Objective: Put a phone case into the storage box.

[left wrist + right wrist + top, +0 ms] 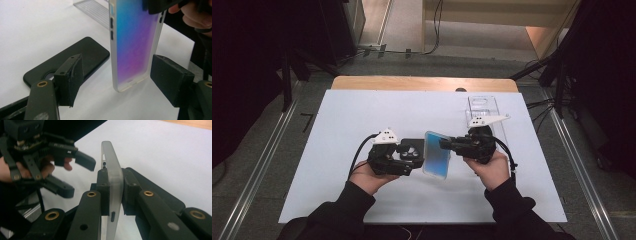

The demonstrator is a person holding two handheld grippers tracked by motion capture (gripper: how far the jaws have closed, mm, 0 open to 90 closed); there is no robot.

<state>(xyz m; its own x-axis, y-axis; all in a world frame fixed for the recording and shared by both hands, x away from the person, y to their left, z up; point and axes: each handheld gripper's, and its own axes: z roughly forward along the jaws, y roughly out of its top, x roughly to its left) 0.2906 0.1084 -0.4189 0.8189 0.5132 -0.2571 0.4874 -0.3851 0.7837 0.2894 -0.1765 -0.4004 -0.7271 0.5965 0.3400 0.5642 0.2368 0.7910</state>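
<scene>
A phone case (436, 155) with a blue-to-purple back and frosted rim is held upright above the white sheet. My right gripper (448, 145) is shut on its long edge; the pads clamp the frosted rim (113, 182) from both sides. My left gripper (414, 159) stands open around the case's lower end (130, 62). Its right pad (170, 80) is close beside the rim, while the left pad (71, 77) is well clear. A black phone (412, 148) lies flat on the sheet under the left gripper, camera ring up (75, 57).
A clear plastic tray (482, 107) lies at the back right of the white sheet (362, 115), also behind the case as a clear tray (92, 8). The wooden table edge (422, 83) runs along the far side. The person's hands hold both grippers near the sheet's middle.
</scene>
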